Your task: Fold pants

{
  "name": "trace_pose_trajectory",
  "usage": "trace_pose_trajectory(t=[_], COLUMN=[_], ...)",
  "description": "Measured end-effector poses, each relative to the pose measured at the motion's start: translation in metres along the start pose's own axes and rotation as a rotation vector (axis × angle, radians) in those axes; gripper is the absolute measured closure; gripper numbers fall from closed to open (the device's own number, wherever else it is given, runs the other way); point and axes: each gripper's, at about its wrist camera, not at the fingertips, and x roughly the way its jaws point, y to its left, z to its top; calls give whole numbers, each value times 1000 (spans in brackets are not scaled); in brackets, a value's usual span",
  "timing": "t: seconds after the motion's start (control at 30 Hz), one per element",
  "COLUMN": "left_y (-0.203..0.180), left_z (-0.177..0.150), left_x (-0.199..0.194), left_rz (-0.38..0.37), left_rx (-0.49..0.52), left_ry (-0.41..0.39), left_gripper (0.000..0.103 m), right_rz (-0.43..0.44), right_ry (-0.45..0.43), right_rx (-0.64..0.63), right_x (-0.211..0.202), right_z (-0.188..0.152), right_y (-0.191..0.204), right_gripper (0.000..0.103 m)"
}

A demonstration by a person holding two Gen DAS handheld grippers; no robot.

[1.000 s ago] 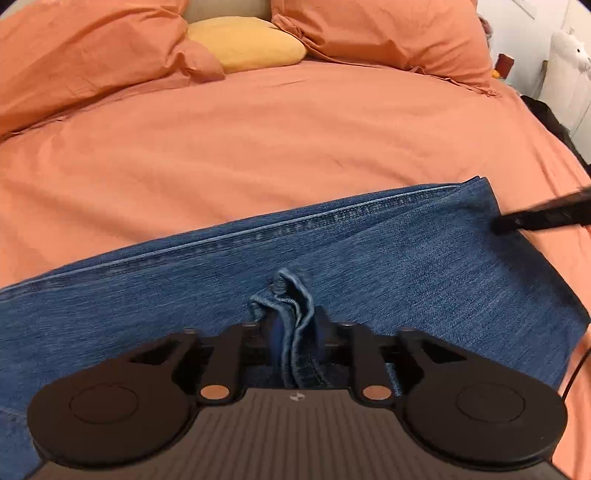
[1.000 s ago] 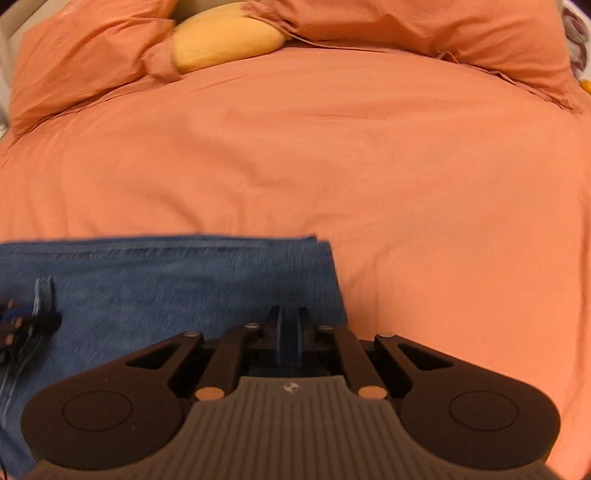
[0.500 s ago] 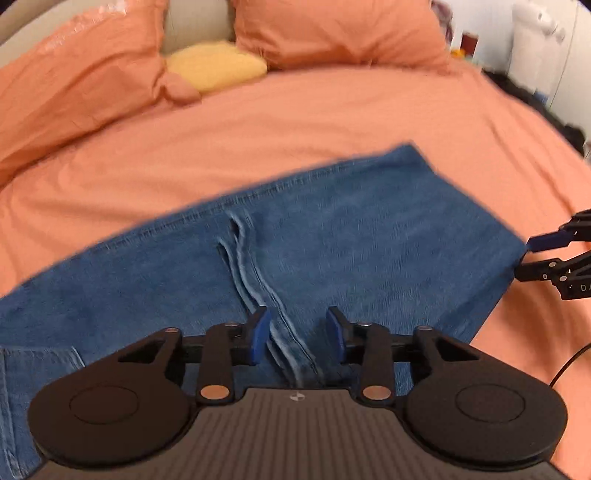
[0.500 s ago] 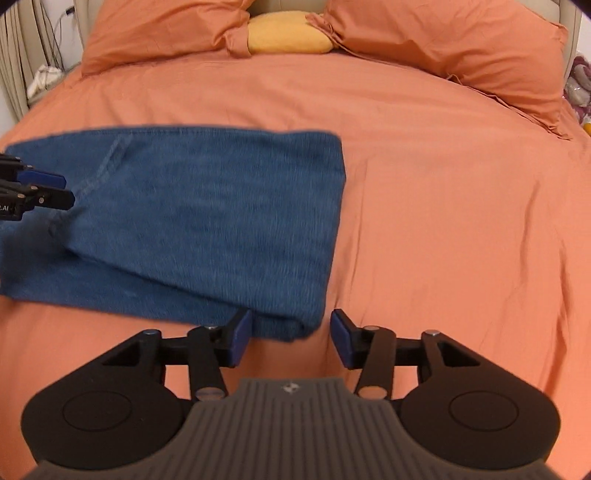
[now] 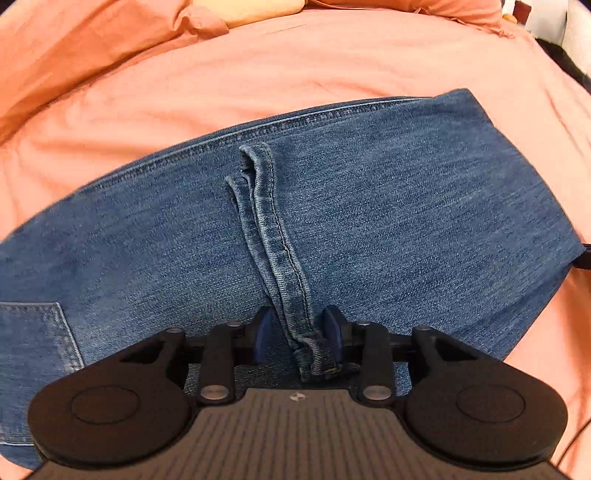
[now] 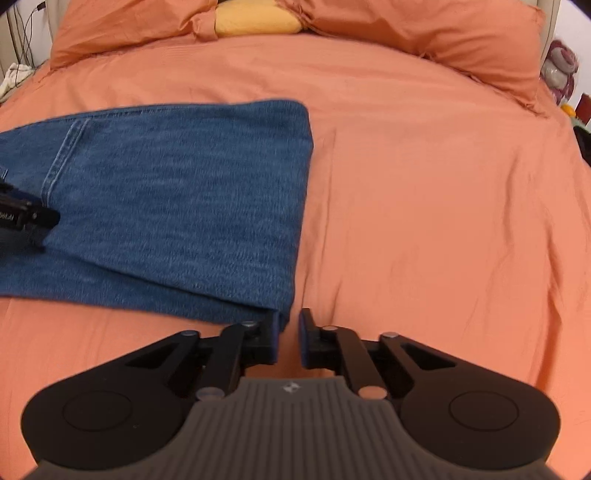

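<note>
Blue jeans (image 5: 388,206) lie folded over on the orange bed sheet (image 5: 258,81). Their leg hems (image 5: 275,236) run down the middle of the left wrist view. My left gripper (image 5: 297,334) is open, its jaws on either side of the near end of the hems, not closed on them. In the right wrist view the jeans (image 6: 177,199) lie to the left. My right gripper (image 6: 288,338) is open and empty, just off the near right corner of the fold. The left gripper shows at the left edge of the right wrist view (image 6: 26,218).
Orange pillows (image 6: 424,40) and a yellow pillow (image 6: 255,18) lie at the head of the bed. Bare sheet (image 6: 443,206) stretches to the right of the jeans. Cables and clutter (image 6: 18,55) sit off the bed's far left.
Both grippers have let go of the jeans: shut on denim a second ago, now open. The folded legs lie flat. The right gripper has pulled back to the fold's corner.
</note>
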Motion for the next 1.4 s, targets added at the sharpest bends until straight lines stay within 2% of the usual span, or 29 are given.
trace_pose_trajectory(t=[0.07,0.13,0.33,0.47,0.53,0.67,0.83,0.9,0.97,1.03,1.1,1.27,1.4], left_y=[-4,-6,8,48,74,130,210,241,268,295,318,360,377], left_z=[1,-2,-14,-27,-34,-54,-92,-109,-127,-144,-160,-194,-216], left_x=[-3,-8,-53,-93,-113,-145,-160,-157,-149,-140,-127,-83,-52], left_rz=[23,35,60,15,3,43,71,94,125,126,96,-36,-144], left_rx=[10,10,41,-24,-65,-148,-329,-426,-527,-617,-720,-981,-1122], left_ry=[0,-1,-60,-99,-119,-156,-180,-182,-177,-173,-180,-203,-258], left_gripper=[61,61,61,58,52,44,32,29,22,20,20,19,15], right_rz=[-10,-56,-29,31,78,124,174,177,183,188,191,199,208], right_ry=[21,31,15,-12,-32,-55,-69,-68,-61,-55,-45,0,32], right_rx=[-14,-43,-89,-174,-228,-359,-470,-501,-523,-551,-572,-638,-720], right_x=[-1,-5,-43,-67,-77,-89,-82,-74,-66,-54,-39,-6,15], right_z=[-2,-6,-8,1,9,27,52,63,72,80,89,111,127], right_y=[2,2,5,25,40,79,131,151,170,187,204,235,249], right_gripper=[103,103,103,103,103,103,103,103,101,97,93,93,93])
